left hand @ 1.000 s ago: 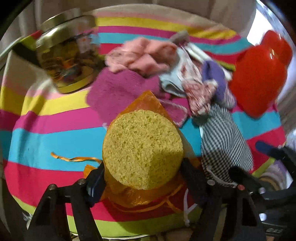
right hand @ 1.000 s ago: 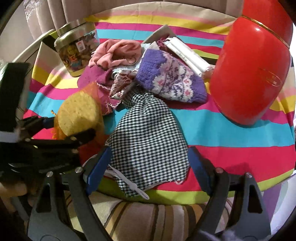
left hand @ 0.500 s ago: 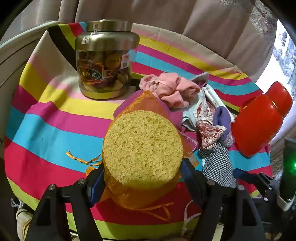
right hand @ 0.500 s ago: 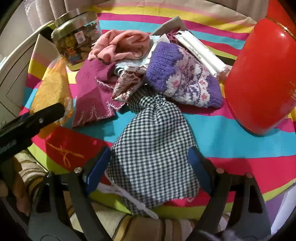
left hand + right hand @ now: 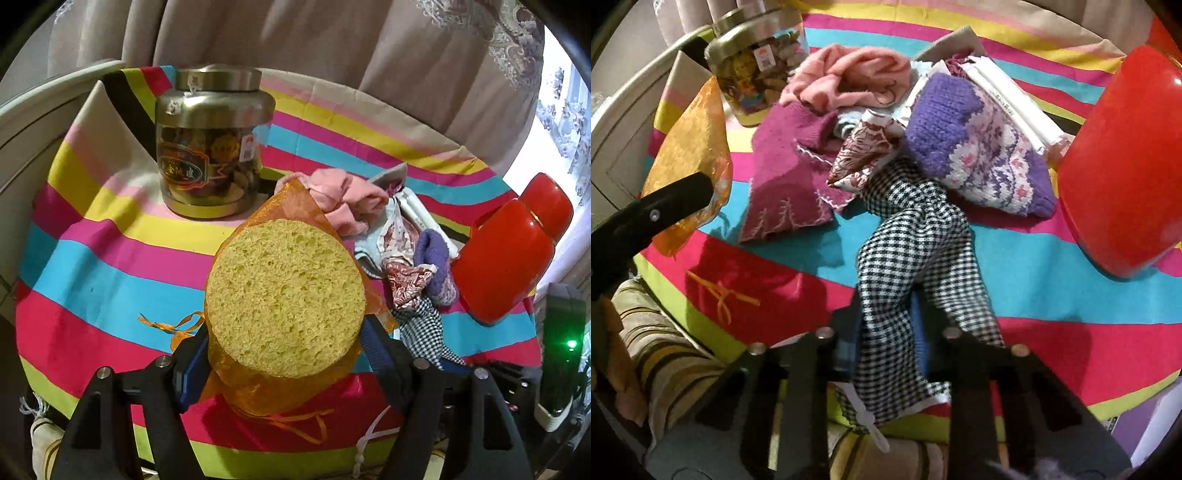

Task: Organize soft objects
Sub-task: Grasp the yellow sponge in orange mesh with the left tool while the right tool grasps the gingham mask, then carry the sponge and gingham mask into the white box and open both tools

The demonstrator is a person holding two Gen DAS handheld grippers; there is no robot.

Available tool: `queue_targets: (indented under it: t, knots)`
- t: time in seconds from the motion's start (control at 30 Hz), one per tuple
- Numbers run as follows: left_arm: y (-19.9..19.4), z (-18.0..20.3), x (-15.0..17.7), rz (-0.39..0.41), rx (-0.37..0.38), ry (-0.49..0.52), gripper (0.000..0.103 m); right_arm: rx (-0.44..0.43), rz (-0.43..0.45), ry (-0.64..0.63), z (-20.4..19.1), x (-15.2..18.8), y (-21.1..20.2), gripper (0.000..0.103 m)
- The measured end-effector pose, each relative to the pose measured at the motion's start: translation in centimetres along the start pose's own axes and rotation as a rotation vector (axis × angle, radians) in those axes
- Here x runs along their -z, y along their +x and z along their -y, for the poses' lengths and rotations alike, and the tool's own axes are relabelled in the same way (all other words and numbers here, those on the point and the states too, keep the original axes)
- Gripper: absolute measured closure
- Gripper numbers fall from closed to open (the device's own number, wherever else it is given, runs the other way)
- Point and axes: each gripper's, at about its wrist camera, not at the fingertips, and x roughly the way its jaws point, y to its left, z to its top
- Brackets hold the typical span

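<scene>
Checked black-and-white cloth pouch [image 5: 916,266] bunches as the closing right gripper [image 5: 886,339] pinches it; left gripper [image 5: 284,350] clamps a round yellow sponge [image 5: 284,295]. Lift slowly.

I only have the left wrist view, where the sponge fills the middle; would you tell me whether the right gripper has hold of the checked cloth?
Observer: Yes, the right gripper is closing, and the checked cloth is bunched between its fingers.
Operator: Thank you. Is anything hidden behind my sponge?
Observer: A magenta knitted cloth lies flat there, left of the checked cloth in the right wrist view.
Operator: And is the purple knit plain?
Observer: No, its lower half carries a white and pink pattern.
</scene>
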Motion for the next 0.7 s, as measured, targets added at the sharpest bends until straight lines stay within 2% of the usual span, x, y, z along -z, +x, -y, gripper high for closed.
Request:
queue_targets:
  t: [0.13,0.37,0.5,0.7]
  knots:
    - [-1.1,0.3,0.1,0.041,-0.016,0.007,0.027,-0.052,0.064,0.002,0.5,1.3,-2.6,0.086]
    - [-3.9,1.7,0.1,0.133,-0.037,0.035,0.027,-0.084,0.153,0.023,1.2,2.6,-6.1,0.087]
    - [-5.4,2.7,0.1,0.167,-0.021,0.049,0.028,-0.093,0.204,0.055,2.1,3.4,-8.4,0.088]
    - [-7.1,5.3,0.7,0.171,0.037,0.065,0.028,-0.068,0.270,0.097,3.7,4.5,-11.4,0.088]
